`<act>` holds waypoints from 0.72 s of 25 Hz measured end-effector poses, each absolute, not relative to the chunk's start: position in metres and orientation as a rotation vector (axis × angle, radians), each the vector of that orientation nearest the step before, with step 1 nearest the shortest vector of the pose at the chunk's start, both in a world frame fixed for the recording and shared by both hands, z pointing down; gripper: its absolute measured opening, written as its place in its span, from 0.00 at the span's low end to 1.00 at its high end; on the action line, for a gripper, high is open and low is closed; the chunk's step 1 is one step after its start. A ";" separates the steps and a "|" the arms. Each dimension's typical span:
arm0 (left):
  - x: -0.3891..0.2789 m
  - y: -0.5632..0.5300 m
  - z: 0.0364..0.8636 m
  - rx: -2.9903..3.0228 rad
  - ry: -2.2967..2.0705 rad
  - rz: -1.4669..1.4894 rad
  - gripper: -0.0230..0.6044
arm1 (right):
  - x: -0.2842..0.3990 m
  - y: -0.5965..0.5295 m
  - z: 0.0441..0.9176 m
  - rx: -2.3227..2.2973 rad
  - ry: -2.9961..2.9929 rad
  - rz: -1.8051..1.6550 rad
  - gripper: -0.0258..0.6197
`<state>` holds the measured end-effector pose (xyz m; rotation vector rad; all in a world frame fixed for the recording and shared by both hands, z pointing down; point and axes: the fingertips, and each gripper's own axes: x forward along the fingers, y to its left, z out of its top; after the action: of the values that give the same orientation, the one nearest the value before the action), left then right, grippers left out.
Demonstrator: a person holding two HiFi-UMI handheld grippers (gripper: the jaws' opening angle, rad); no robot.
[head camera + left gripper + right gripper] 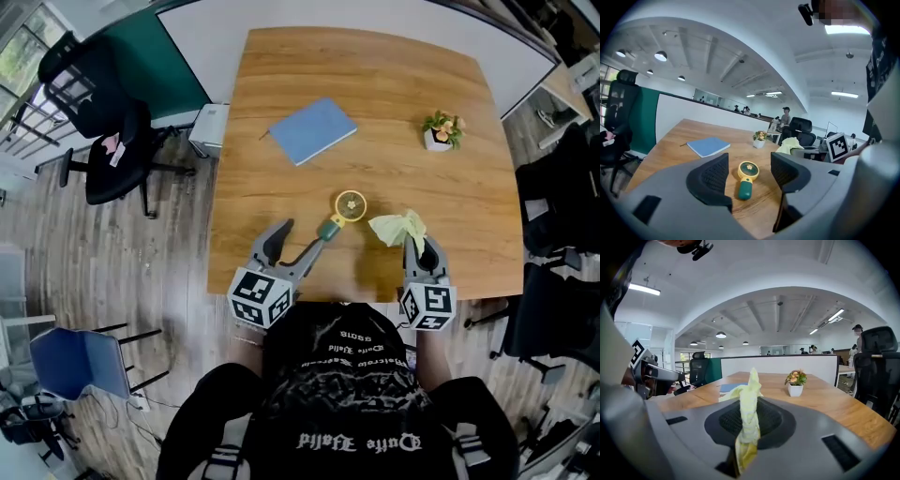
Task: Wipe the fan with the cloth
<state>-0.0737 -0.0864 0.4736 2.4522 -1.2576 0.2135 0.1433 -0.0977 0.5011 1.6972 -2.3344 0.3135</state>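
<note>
We find an open-plan office with a wooden table [375, 75] standing on plank flooring, seen from above in the head view.

Left gripper [298, 246]: the jaws stand wide apart and grip nothing. In the left gripper view the handheld fan [746, 178] lies flat on the table, framed between the two jaws and just ahead of them. Its yellow head points away and its green handle points back toward the jaws.

Right gripper [749, 420]: the jaws are closed on a pale yellow cloth [749, 408]. The cloth is pinched into a twisted strip, with loose ends bunched beyond the tips.

In the head view the fan sits near the table's front edge, at about 6 o'clock from the table centre. The cloth hangs at 3 o'clock from the fan, near it but apart. A blue notebook [312, 129] lies at 11 o'clock from the fan, well apart. A small potted plant [442, 131] stands at 2 o'clock. A black office chair [112, 141] stands on the floor off the table's 9 o'clock side.
</note>
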 end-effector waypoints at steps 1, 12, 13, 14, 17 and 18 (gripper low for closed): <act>-0.074 -0.087 0.474 2.444 -1.250 0.201 0.51 | 0.141 -0.098 0.501 1.688 -2.339 0.307 0.12; -0.064 -0.091 0.475 2.426 -1.287 0.210 0.10 | 0.134 -0.100 0.492 1.641 -2.365 0.245 0.11; -0.063 -0.092 0.477 2.416 -1.288 0.209 0.09 | 0.134 -0.099 0.493 1.639 -2.365 0.245 0.11; -0.063 -0.092 0.479 2.408 -1.289 0.212 0.08 | 0.134 -0.098 0.493 1.638 -2.364 0.244 0.11; -0.062 -0.094 0.479 2.398 -1.302 0.218 0.07 | 0.134 -0.097 0.492 1.631 -2.357 0.238 0.11; -0.062 -0.095 0.479 2.394 -1.307 0.210 0.07 | 0.134 -0.097 0.492 1.629 -2.354 0.235 0.11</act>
<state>-0.0619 -0.0951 0.4786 2.3941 -1.3068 0.2105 0.1344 -0.0967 0.4921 1.6287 -2.3541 0.2354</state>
